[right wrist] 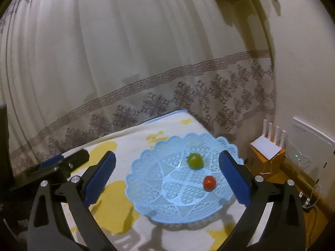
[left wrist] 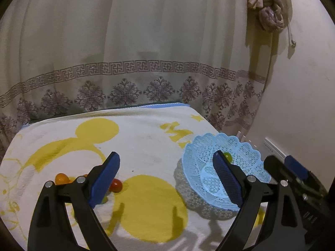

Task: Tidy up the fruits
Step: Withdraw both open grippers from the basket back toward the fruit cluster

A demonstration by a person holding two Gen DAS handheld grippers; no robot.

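On the left of the bench, on the yellow-printed towel (left wrist: 146, 146), the loose fruits lie close together: an orange one (left wrist: 61, 178), a red one (left wrist: 116, 185) and a green one (left wrist: 104, 199) mostly hidden behind the left gripper's (left wrist: 167, 179) near finger. The red one looks slightly oval, its long axis running roughly left to right across the left wrist view; how the others point cannot be told. This gripper's jaws stand wide open with nothing between them.

To the right sits the blue lace basket (right wrist: 146, 188), close to the towel's right edge. Inside it are a green fruit (right wrist: 195, 161) and a red fruit (right wrist: 209, 183), apart from each other. Both look nearly round, so no clear long axis shows. The right gripper (right wrist: 167, 179) hangs over the basket, jaws fully open and empty.

Risks, as I judge them:
- The loose fruits are small and smooth; a pinch off centre could squirt one away across the towel, perhaps off the bench.
- The clustered fruits may get nudged by a finger reaching for a neighbour.
- The basket is light and near the edge; a knock from either gripper could tip or shift it and spill what it holds.
- The two grippers are near each other and could collide.
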